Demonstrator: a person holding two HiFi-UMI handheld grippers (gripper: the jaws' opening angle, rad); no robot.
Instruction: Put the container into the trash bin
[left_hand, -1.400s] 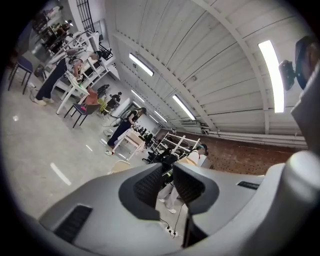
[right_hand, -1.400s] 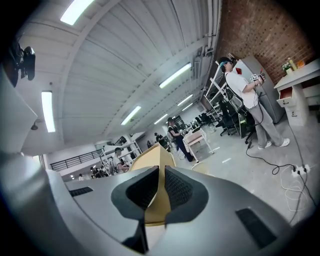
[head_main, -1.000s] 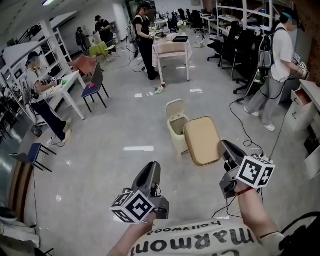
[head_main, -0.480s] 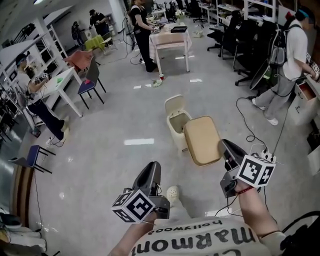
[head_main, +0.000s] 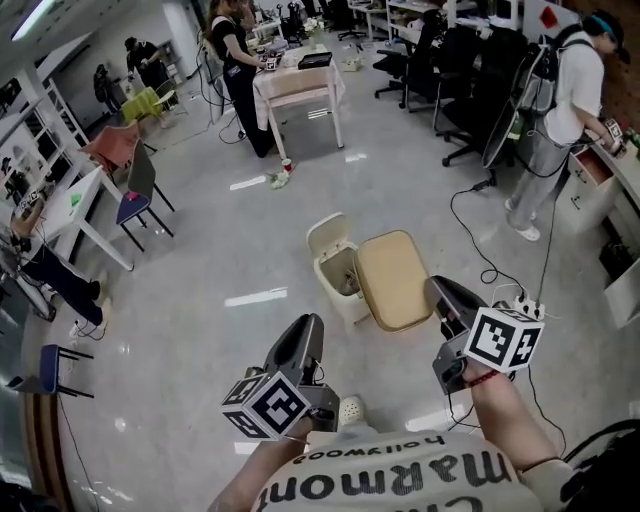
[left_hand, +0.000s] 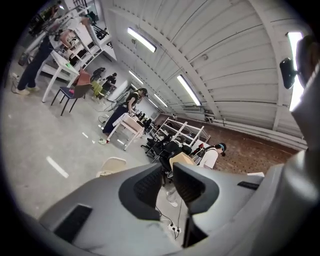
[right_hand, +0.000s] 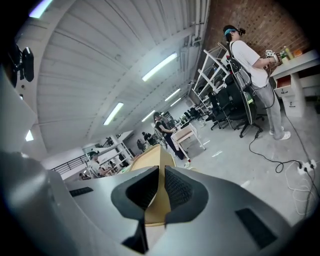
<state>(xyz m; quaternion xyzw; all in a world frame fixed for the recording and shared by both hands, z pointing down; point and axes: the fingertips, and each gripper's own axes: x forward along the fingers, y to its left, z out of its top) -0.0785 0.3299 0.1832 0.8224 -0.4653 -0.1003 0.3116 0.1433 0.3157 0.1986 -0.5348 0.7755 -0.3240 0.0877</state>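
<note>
A cream trash bin (head_main: 337, 275) stands on the grey floor with its lid (head_main: 325, 233) swung up and its mouth open. My right gripper (head_main: 436, 291) is shut on the edge of a flat tan container (head_main: 392, 281), which hangs just right of the bin's mouth and covers part of the bin. In the right gripper view the container (right_hand: 151, 154) stands edge-on between the jaws of the gripper (right_hand: 161, 173). My left gripper (head_main: 309, 326) hovers lower left of the bin, shut and holding nothing. The left gripper view shows that gripper (left_hand: 167, 172), the bin lid (left_hand: 112, 165) and the container (left_hand: 181, 159) beyond.
Black cables (head_main: 482, 262) trail across the floor right of the bin. A person (head_main: 558, 112) stands at a desk far right. A white table (head_main: 296, 87) with another person is at the back, chairs (head_main: 136, 186) at left. My shoe (head_main: 350, 408) shows below.
The view has advanced toward the bin, which now lies closer below me and nearer the container. Both grippers keep their pose. A shoe has come into view.
</note>
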